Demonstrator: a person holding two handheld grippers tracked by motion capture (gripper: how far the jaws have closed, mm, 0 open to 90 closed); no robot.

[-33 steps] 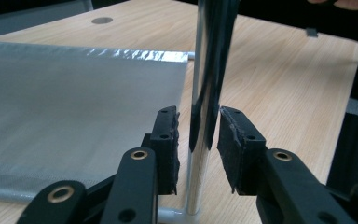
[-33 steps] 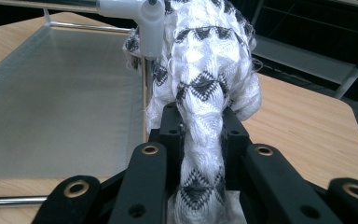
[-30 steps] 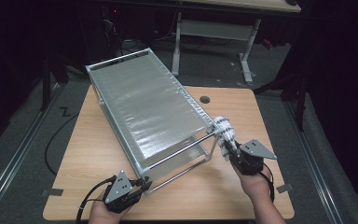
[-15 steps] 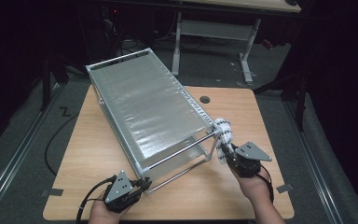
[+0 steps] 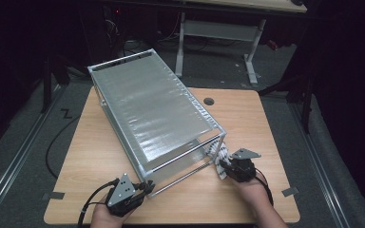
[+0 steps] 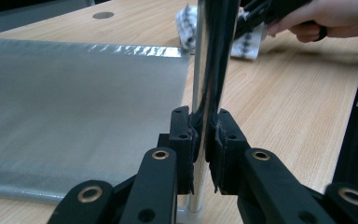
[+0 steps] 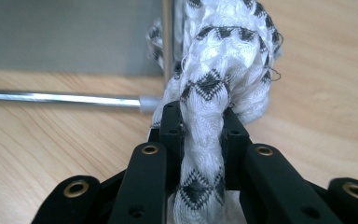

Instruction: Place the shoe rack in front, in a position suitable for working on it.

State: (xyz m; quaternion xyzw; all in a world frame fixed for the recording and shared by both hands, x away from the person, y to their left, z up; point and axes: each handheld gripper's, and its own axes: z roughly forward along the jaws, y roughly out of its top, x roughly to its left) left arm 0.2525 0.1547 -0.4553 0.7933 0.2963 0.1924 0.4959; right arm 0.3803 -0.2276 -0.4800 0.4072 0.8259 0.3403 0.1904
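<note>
Having sunk toward the table (image 5: 266,118), right gripper (image 5: 224,161) pinching patterned cloth (image 7: 214,70).

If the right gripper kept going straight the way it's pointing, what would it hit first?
Most likely the rack's upright corner post. The right gripper is shut on the white patterned cloth, and the post stands just behind that cloth, though the depth is hard to judge.

The metal rack (image 5: 157,118) takes up the middle of the table (image 5: 256,118), lying slantwise from the far left corner toward the near edge. Bare wood lies open along the right side, the far right corner and the near left. Between the rack's legs (image 5: 180,178), thin rods bar the gap
</note>
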